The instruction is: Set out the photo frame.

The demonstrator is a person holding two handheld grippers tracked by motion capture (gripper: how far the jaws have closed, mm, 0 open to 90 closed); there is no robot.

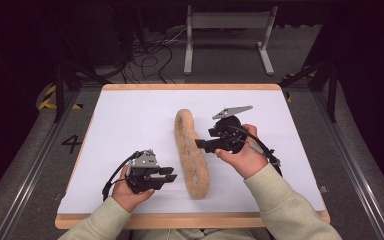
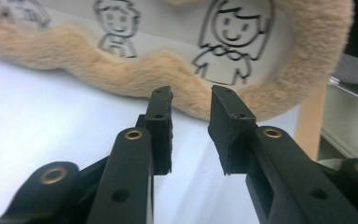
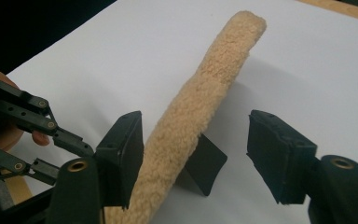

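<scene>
item: fuzzy tan pouch, centre frame on tabletop. my left claw and right claw stood released; i judged a clean withdrawal best, without snagging fur.

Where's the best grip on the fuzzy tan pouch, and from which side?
Probably the raised furry rim of the fuzzy tan pouch, pinched across its thin thickness from the side. It stands on edge along the white mat, so a level approach fits. The right gripper already straddles it mid-length; the left gripper faces the near end, jaws apart.
</scene>
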